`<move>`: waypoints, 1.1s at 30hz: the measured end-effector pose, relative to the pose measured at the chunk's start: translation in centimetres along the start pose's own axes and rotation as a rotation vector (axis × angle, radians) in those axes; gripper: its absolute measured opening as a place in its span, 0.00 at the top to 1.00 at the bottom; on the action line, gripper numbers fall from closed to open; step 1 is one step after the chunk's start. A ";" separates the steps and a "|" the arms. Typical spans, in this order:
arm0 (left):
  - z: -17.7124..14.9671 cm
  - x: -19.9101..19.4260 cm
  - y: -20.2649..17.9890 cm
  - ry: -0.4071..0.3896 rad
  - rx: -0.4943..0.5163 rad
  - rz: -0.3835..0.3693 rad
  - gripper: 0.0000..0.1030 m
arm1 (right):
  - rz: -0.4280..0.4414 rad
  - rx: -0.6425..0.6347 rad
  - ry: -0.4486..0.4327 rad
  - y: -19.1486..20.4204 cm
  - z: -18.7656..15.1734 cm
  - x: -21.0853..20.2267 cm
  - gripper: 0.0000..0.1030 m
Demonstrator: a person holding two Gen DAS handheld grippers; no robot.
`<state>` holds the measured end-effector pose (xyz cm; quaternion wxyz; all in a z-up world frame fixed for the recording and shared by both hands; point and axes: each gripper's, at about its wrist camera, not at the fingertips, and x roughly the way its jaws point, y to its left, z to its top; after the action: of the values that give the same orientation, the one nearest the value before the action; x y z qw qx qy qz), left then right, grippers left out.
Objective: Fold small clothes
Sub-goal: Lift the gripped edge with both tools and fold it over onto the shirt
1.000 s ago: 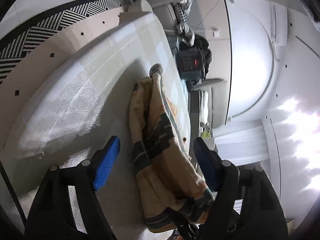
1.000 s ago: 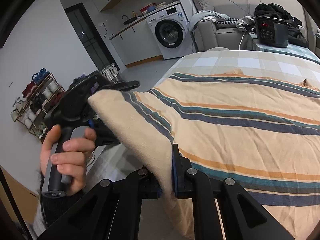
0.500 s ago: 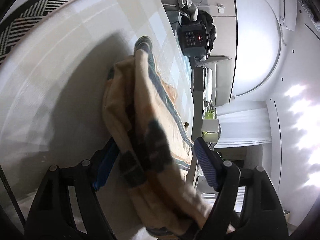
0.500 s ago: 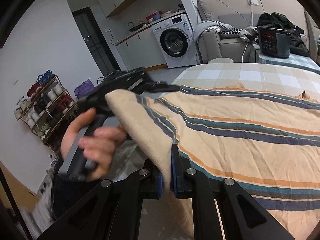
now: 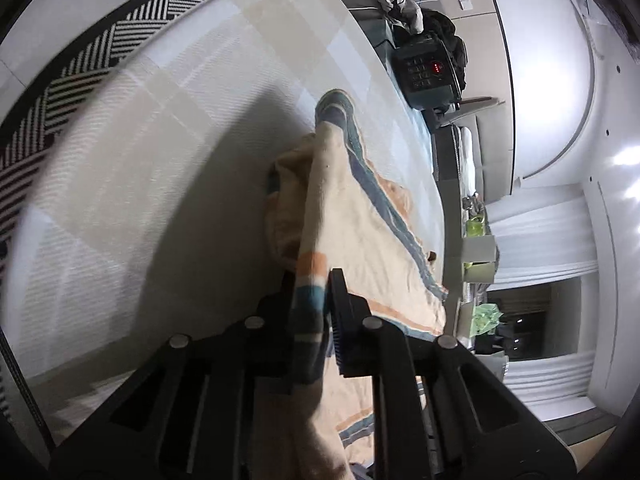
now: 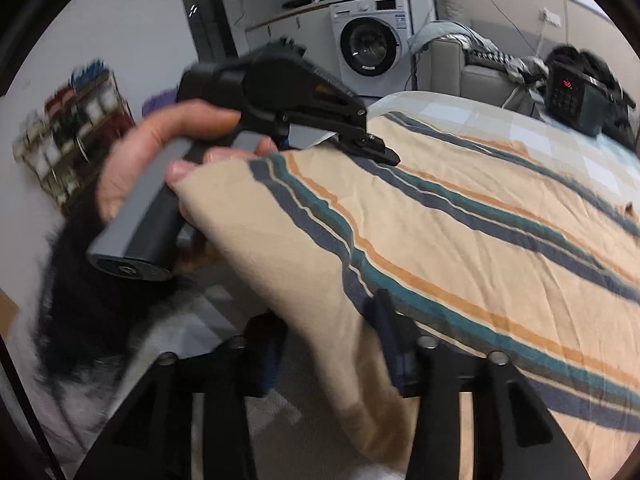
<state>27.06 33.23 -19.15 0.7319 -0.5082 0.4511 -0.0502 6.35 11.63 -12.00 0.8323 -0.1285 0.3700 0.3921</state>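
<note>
— Striped garment (image 6: pixel 460 240): where does it lie?

— Spread over the bench (image 5: pixel 168 128), which wears a pale checked cloth; its cream body with navy, teal and orange stripes covers most of the near end in the right wrist view, and one edge is lifted off the surface toward both tools.

— What of the left gripper (image 5: pixel 310 280)?

— Its jaws have just been closing and now stand narrow, pinched on a striped fold of the garment; the fabric rises between them in the left wrist view and bunches up beyond the tips; in the right wrist view a hand (image 6: pixel 160 160) grips its grey handle, with the garment's corner draped against the fingers.

— And the right gripper (image 6: pixel 332 320)?

— Its jaws have just been opening; they stand partly apart with the garment's edge hanging loose between them, and the pads do not seem to press it, though the picture is blurred there.

— Anything else nearby?

— A dark appliance (image 6: pixel 576 96) with a red display sits at the far end of the bench; a washing machine (image 6: pixel 370 40) stands against the back wall.
</note>
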 end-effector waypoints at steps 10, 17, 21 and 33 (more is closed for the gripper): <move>-0.5 -2.0 0.9 0.024 0.028 -0.007 0.87 | -0.174 -0.076 0.001 2.3 1.3 2.9 0.93; -3.0 -4.8 1.1 0.065 0.037 -0.026 0.47 | 0.036 0.260 -0.154 -3.7 2.6 -1.4 0.94; -4.5 -6.6 1.0 0.058 0.046 -0.103 0.32 | 0.070 0.356 -0.190 -6.2 3.0 -2.8 0.94; -2.4 -4.5 1.5 0.092 -0.013 -0.190 0.29 | 0.083 0.336 -0.192 -6.2 2.9 -4.1 0.94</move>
<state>22.14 34.65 -17.82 0.6989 -0.5508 0.4343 -0.1398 10.81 6.71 -7.50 0.8566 0.0656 0.3542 0.3694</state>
